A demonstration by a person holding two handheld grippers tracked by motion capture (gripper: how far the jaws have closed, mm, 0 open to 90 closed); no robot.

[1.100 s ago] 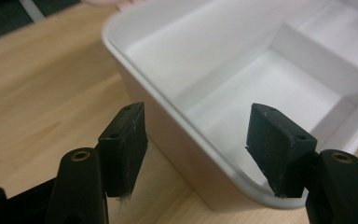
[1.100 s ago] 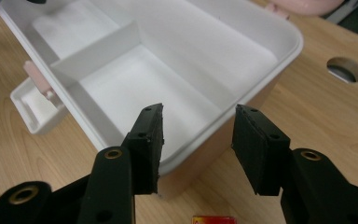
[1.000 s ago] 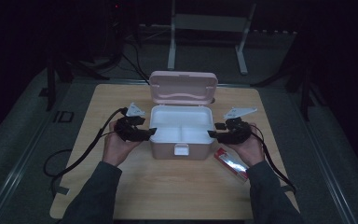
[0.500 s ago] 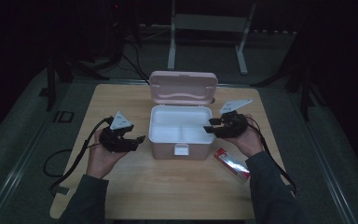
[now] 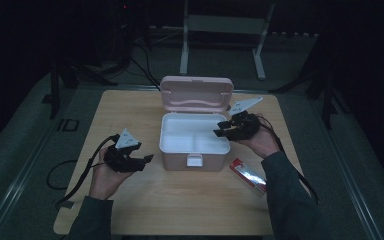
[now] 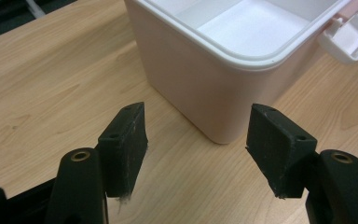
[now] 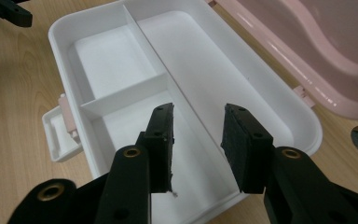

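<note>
Dark floor surrounds the wooden counter (image 5: 180, 210), where the pink box (image 5: 195, 150) sits open at the middle, lid tilted up at its far side. Since 1 second ago the left gripper (image 5: 147, 160) has drawn away from the box's left wall to the near left, jaws apart and empty. The right gripper (image 5: 219, 132) has lifted from the right rim to over the white tray; its jaws, narrower than before, have just been opening slightly, nothing between them. A red packet (image 5: 247, 175) lies near right.
</note>
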